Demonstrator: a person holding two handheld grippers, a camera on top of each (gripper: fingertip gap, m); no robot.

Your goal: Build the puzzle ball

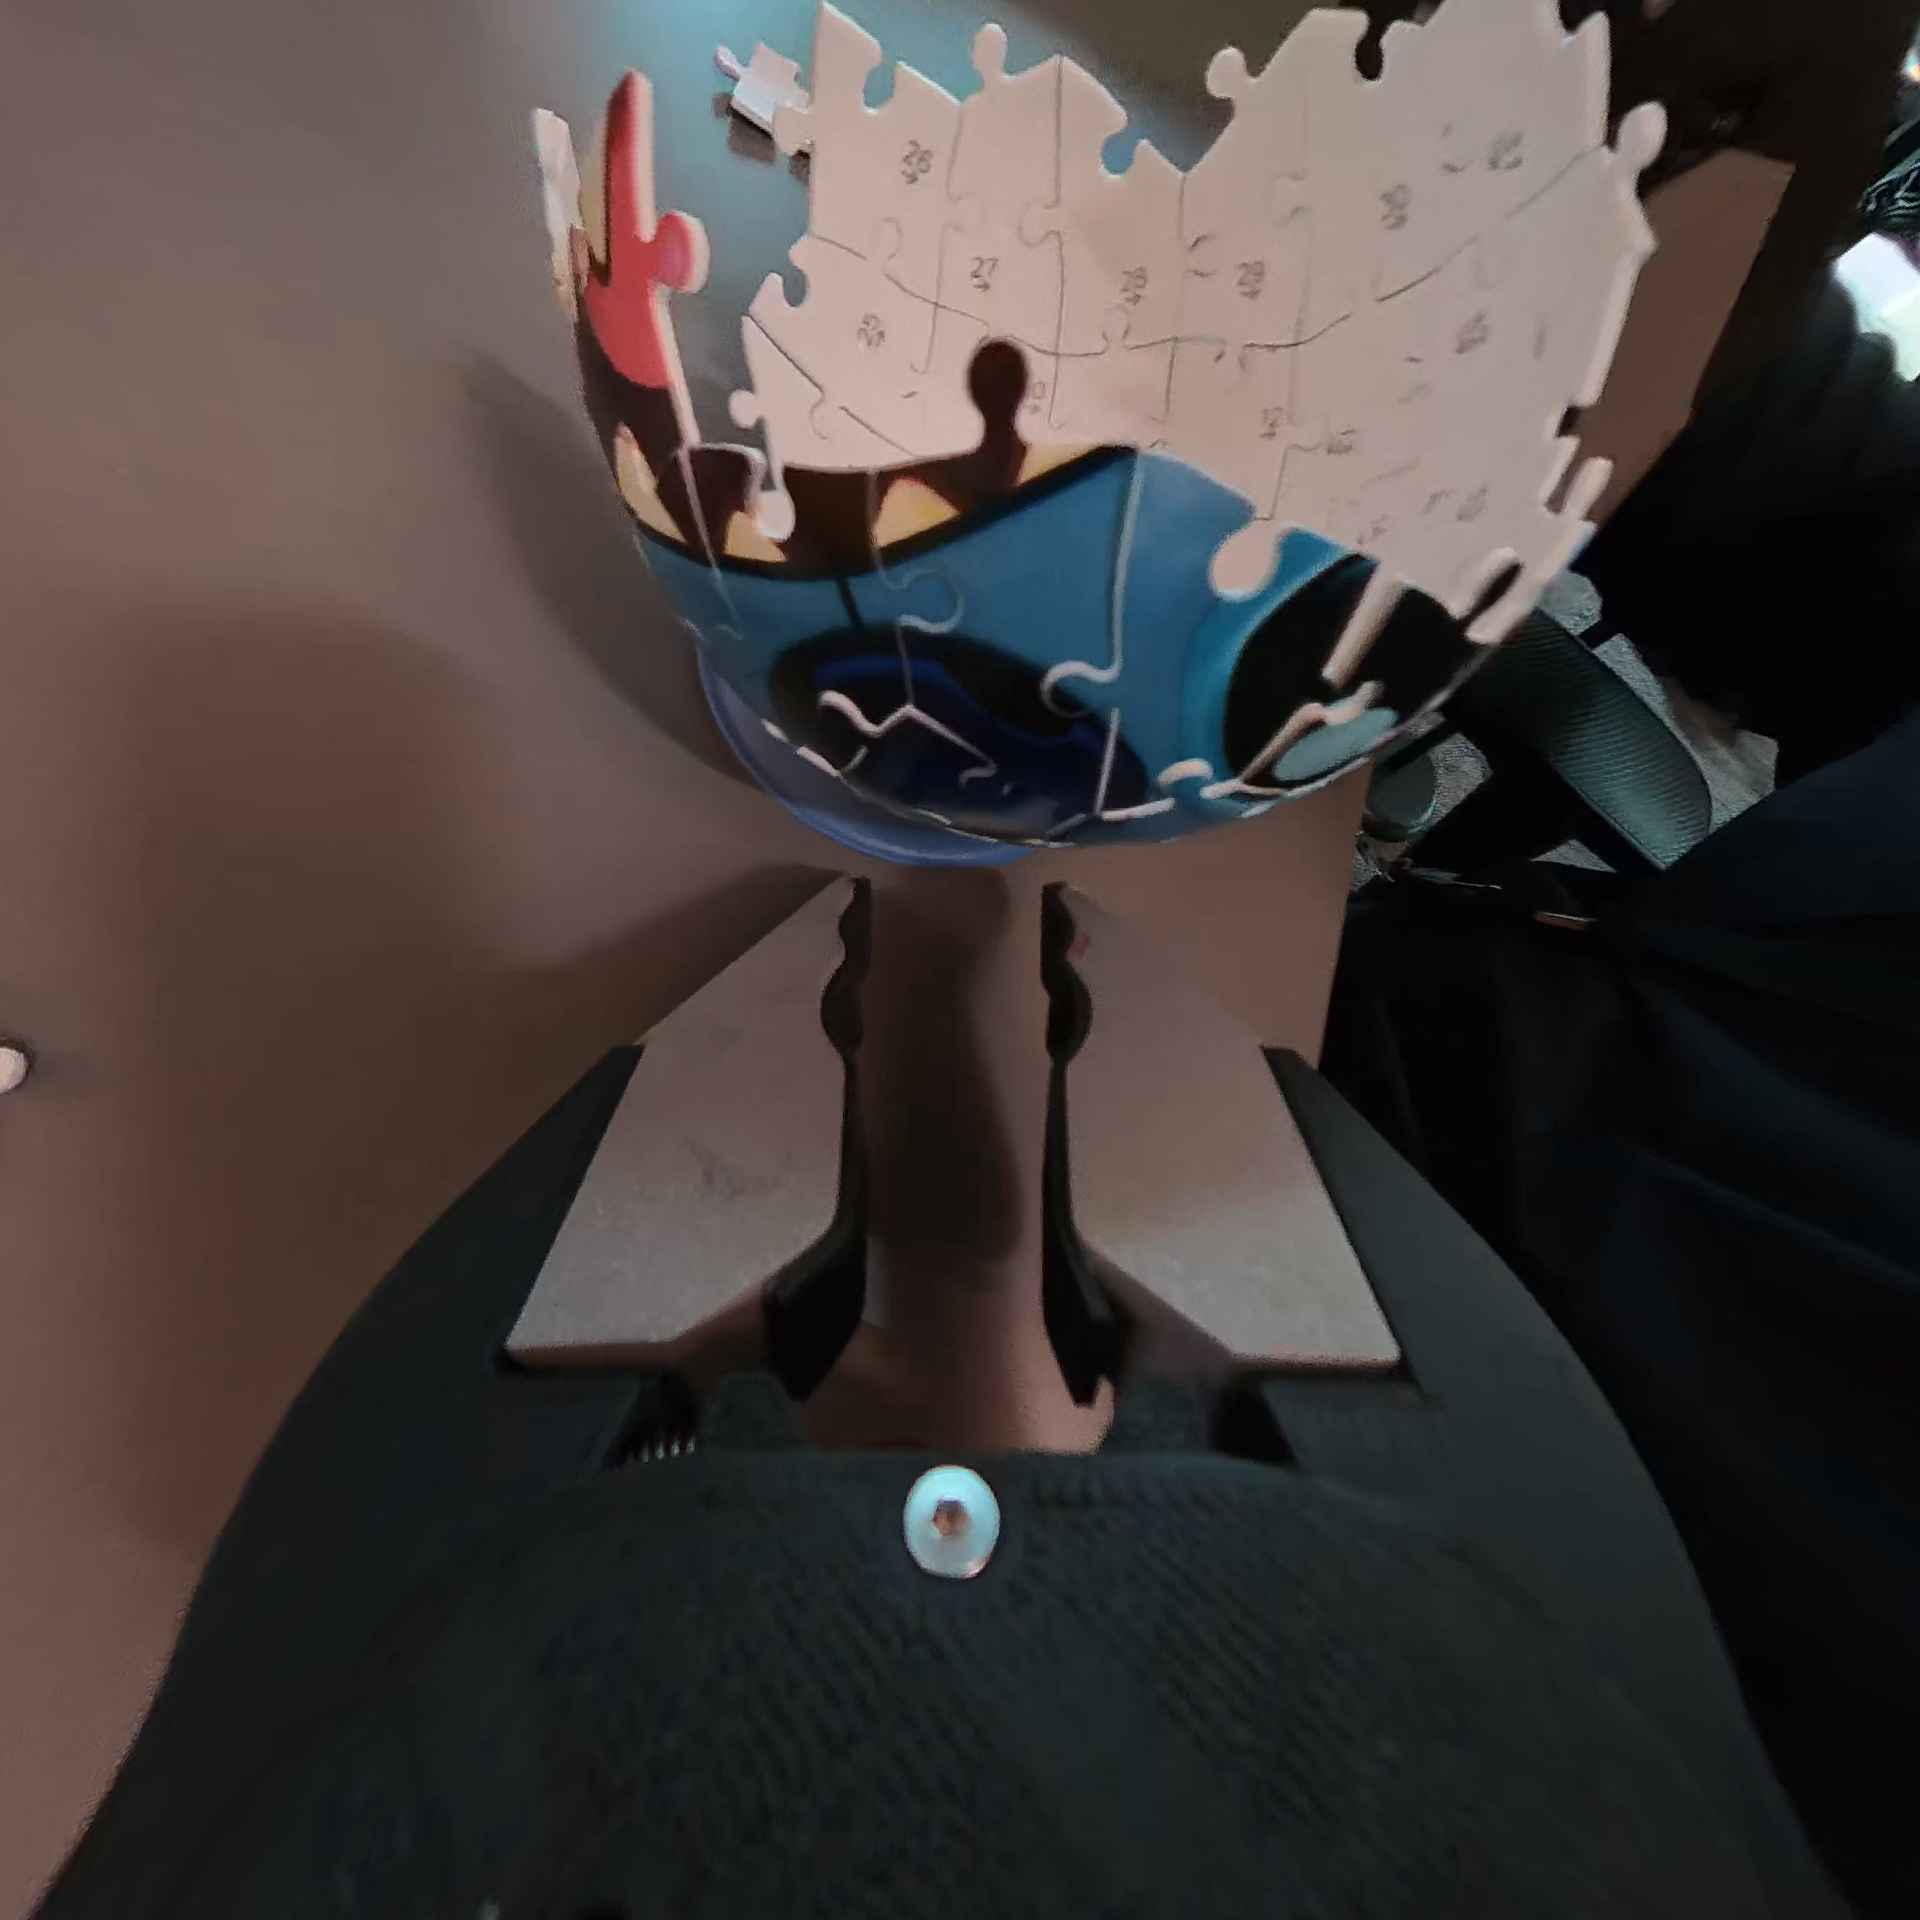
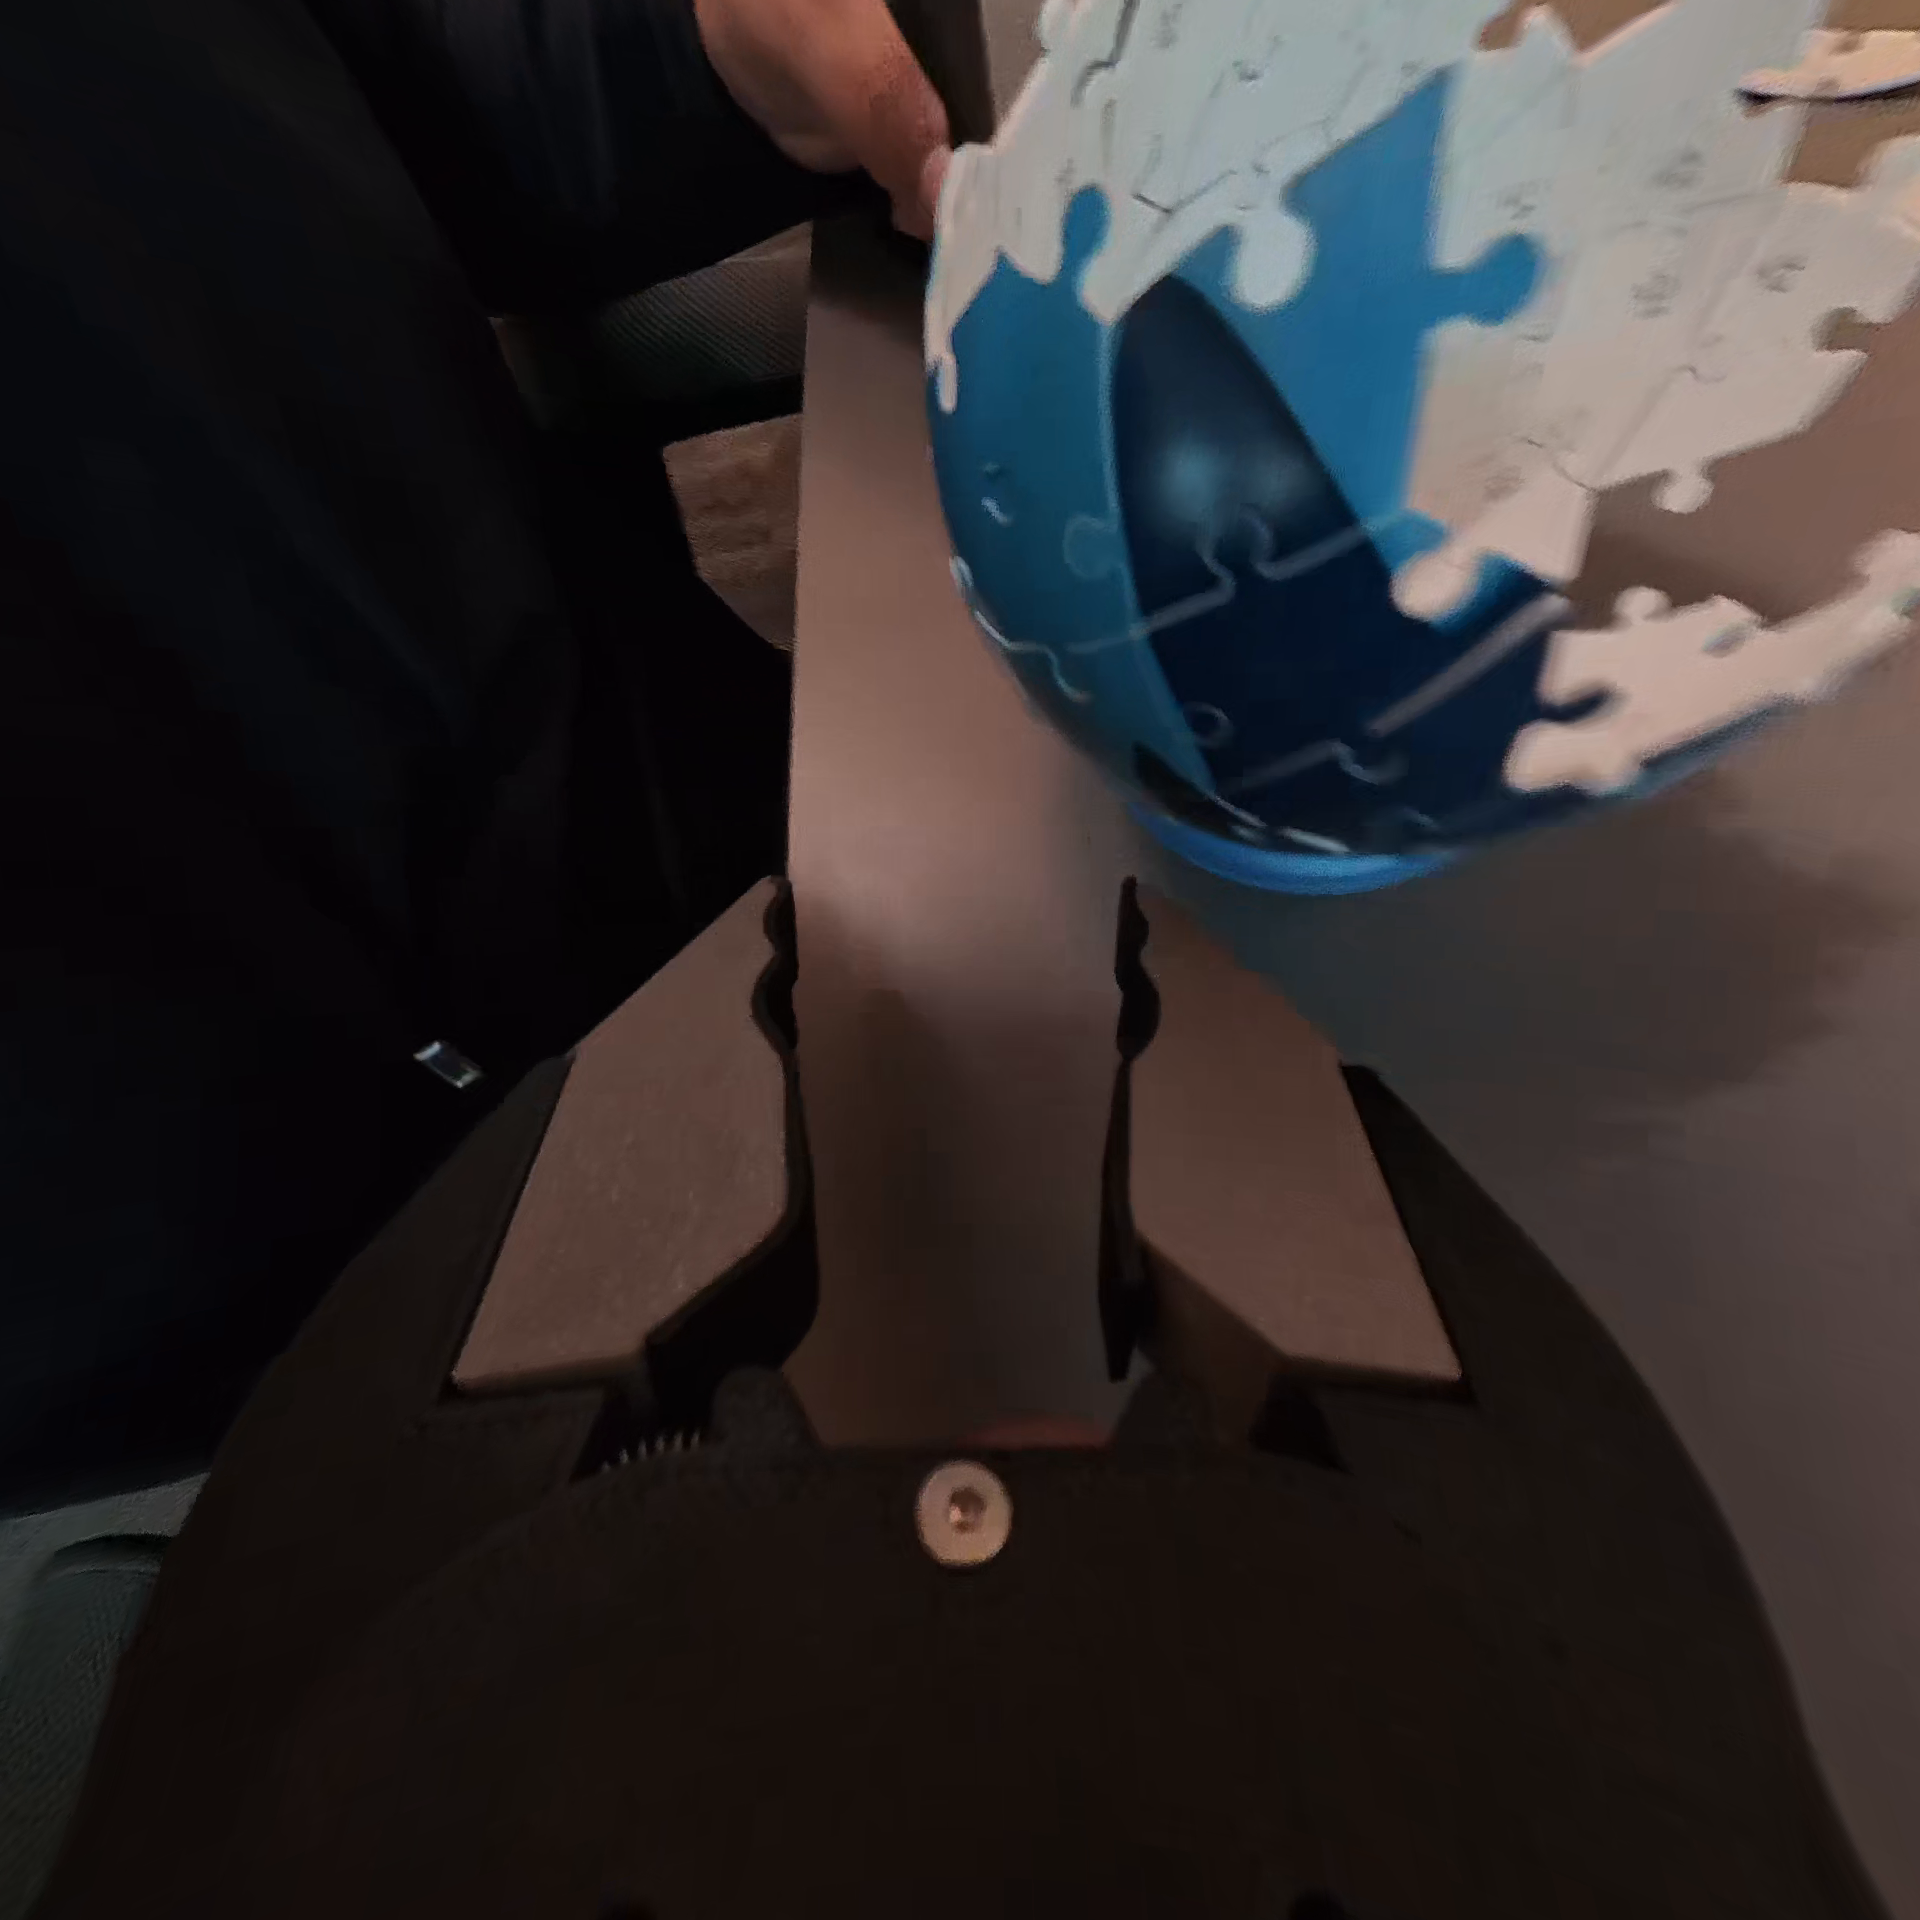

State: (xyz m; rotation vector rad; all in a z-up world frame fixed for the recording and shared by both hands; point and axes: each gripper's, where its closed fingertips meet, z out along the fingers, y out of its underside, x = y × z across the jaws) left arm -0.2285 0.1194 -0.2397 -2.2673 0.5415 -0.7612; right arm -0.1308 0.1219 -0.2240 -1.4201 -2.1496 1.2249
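Observation:
The half-built puzzle ball (image 1: 1091, 644) stands on a blue ring base (image 1: 894, 831) on the brown table. Its outside is blue and black, and its open top shows white numbered piece backs (image 1: 1195, 281). A red piece (image 1: 634, 270) sticks up at its left rim. My left gripper (image 1: 951, 904) is open and empty, its tips just short of the ring base. In the right wrist view the ball (image 2: 1299, 520) sits up and to the right of my right gripper (image 2: 956, 904), which is open and empty above the table.
A loose white piece (image 1: 769, 94) lies on the table behind the ball. More white pieces (image 2: 1829, 73) lie at the far right. A person in dark clothing (image 2: 312, 520) sits at the table edge, one hand (image 2: 831, 94) near the ball. A small white object (image 1: 10, 1065) lies far left. Left tips to right tips: about 11 cm.

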